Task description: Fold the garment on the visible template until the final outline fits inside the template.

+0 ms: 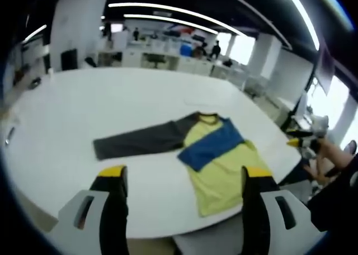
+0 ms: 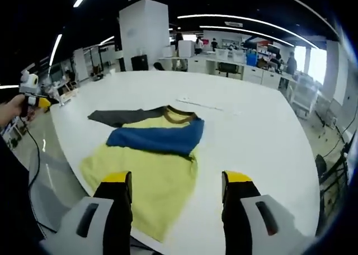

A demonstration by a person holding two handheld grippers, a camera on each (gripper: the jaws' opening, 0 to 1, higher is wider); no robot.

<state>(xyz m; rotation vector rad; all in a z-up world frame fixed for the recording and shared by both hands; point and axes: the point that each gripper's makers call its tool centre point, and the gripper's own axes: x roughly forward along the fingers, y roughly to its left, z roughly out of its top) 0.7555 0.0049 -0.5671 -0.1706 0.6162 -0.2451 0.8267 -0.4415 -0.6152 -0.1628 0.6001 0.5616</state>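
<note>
A long-sleeved shirt (image 1: 224, 174) lies flat on the white table (image 1: 84, 109). Its body is yellow, and a blue sleeve (image 1: 211, 146) is folded across the chest. The dark grey sleeve (image 1: 140, 142) stretches out straight to the left. My left gripper (image 1: 184, 174) hovers open in front of the shirt's hem, holding nothing. In the right gripper view the same shirt (image 2: 145, 176) lies with its blue sleeve (image 2: 156, 138) across it and the grey sleeve (image 2: 114, 116) behind. My right gripper (image 2: 177, 178) is open above the hem corner, nothing between its fingers.
A hand holds the right gripper (image 1: 302, 143) off the table's right edge, and the left gripper (image 2: 34, 101) shows at the far left. A faint thin line (image 2: 196, 104) marks the table beyond the collar. Desks, a white pillar (image 2: 142, 34) and people stand far behind.
</note>
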